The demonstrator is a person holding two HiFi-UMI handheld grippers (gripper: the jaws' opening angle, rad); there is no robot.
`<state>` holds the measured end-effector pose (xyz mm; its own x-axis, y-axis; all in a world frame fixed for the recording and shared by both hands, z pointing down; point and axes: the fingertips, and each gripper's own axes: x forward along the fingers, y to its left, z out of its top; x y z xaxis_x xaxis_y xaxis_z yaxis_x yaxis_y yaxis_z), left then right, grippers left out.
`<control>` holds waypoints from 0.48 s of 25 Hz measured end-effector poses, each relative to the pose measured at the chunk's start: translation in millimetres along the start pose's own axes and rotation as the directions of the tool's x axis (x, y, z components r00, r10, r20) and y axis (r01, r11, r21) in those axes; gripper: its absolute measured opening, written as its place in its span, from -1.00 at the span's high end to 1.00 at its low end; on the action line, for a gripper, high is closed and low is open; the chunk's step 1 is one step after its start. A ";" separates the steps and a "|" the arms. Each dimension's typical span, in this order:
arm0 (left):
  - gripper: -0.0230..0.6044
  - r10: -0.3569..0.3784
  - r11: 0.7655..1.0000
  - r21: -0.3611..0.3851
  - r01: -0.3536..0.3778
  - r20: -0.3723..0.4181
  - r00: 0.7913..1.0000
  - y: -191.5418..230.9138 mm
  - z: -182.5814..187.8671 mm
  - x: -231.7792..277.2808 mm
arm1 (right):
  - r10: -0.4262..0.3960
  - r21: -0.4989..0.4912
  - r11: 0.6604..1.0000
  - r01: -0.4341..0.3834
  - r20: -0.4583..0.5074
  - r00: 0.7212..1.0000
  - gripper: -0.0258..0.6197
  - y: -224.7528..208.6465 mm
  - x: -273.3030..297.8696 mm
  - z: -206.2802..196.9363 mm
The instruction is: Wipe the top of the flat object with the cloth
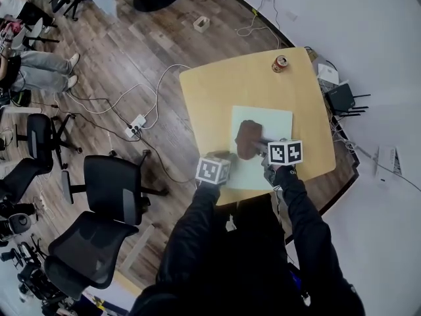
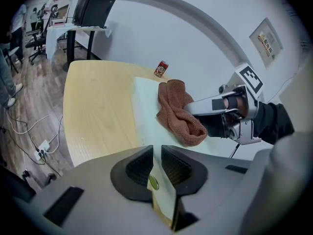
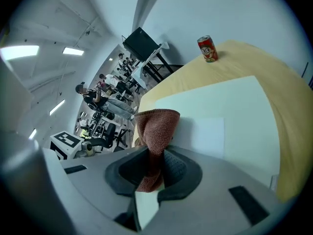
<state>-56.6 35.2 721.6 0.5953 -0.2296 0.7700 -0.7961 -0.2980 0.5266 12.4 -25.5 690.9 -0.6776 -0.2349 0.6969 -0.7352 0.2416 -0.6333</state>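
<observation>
Gripping the cloth in our right claw, we have its jaws shut on one end of the fold, with the rest bunched ahead of them on the board. Our left claw is closed too, pinched on what looks like the board's near edge, a thin pale slab between its jaws. The board lies flat on the near part of the counter, and the cloth rests on the board's near-middle area. A can stands well apart at the far edge.

We judge the wipe to be under way, with the board's far part and right side left to cover. Several things could spoil it. The cloth is held by a narrow bite, so drag against the surface could pull it out of the jaws, most likely on a push stroke that rolls the wad under. Bunched as it is, it touches only a narrow strip, and we could leave bands unwiped unless strokes overlap. If we press too low, the hard jaw tips may scrape the board. Should the left grip loosen, the board may slide or swing on the smooth counter. A long stroke could reach the can, though that seems unlikely.
</observation>
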 end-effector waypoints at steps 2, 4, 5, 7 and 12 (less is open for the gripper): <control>0.70 -0.003 1.000 0.001 0.003 -0.002 1.000 -0.3 0.5 -1.7 | -0.006 0.003 1.000 0.006 0.002 1.000 0.69 -4.2 -4.2 -0.8; 0.70 -0.001 1.000 0.000 0.001 -0.001 1.000 2.1 0.7 -5.1 | -0.015 0.001 1.000 0.015 0.004 1.000 0.69 -6.4 -7.2 -1.5; 0.70 0.001 1.000 0.000 -0.001 -0.001 1.000 3.8 0.5 -6.7 | -0.021 -0.001 1.000 0.021 0.004 1.000 0.69 -7.4 -9.3 -1.9; 0.70 0.005 1.000 0.000 -0.005 -0.004 1.000 5.6 -0.4 -7.9 | -0.037 -0.006 0.999 0.037 0.002 0.999 0.69 -12.3 -15.6 -2.9; 0.70 0.014 1.000 0.000 -0.014 -0.013 1.000 -0.8 0.7 -2.3 | -0.081 0.007 0.997 0.081 0.014 0.997 0.69 -42.7 -41.0 -6.3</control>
<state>-57.3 35.3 719.2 0.5827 -0.2214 0.7819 -0.8043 -0.2950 0.5159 71.7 -20.2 691.5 -0.6163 -0.2669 0.7409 -0.7875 0.2150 -0.5776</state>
